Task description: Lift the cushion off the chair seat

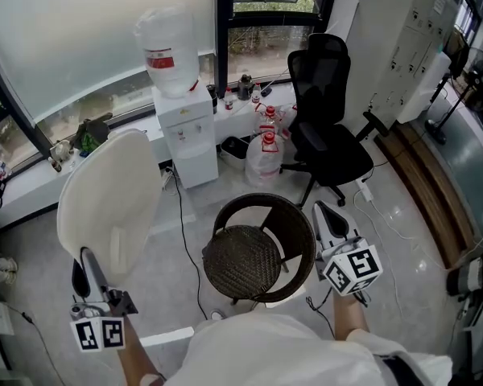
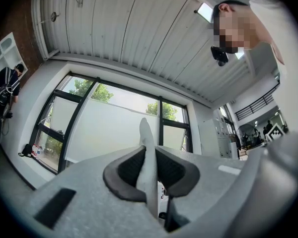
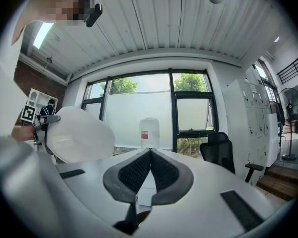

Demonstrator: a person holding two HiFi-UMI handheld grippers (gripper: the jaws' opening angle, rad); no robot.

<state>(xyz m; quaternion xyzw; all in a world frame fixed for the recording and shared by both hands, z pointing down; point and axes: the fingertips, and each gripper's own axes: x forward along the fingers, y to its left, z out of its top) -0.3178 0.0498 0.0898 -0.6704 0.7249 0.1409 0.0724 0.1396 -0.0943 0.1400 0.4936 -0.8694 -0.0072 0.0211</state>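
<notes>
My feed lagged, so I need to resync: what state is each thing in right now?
cushion: off the seat, held up by its edge.
left gripper: shut on the cushion.
right gripper: shut, empty.
wicker chair: seat bare.
office chair: unoccupied.
water bottle: mounted on dispenser.

**Left tool grips, right tool empty**

At the near left, the left tool (image 1: 82, 262) tilts slightly upward, its jaws clamped on the cushion (image 1: 109, 199) edge. At the near right, the right tool (image 1: 322, 211) is level, its jaws closed on nothing.
</notes>
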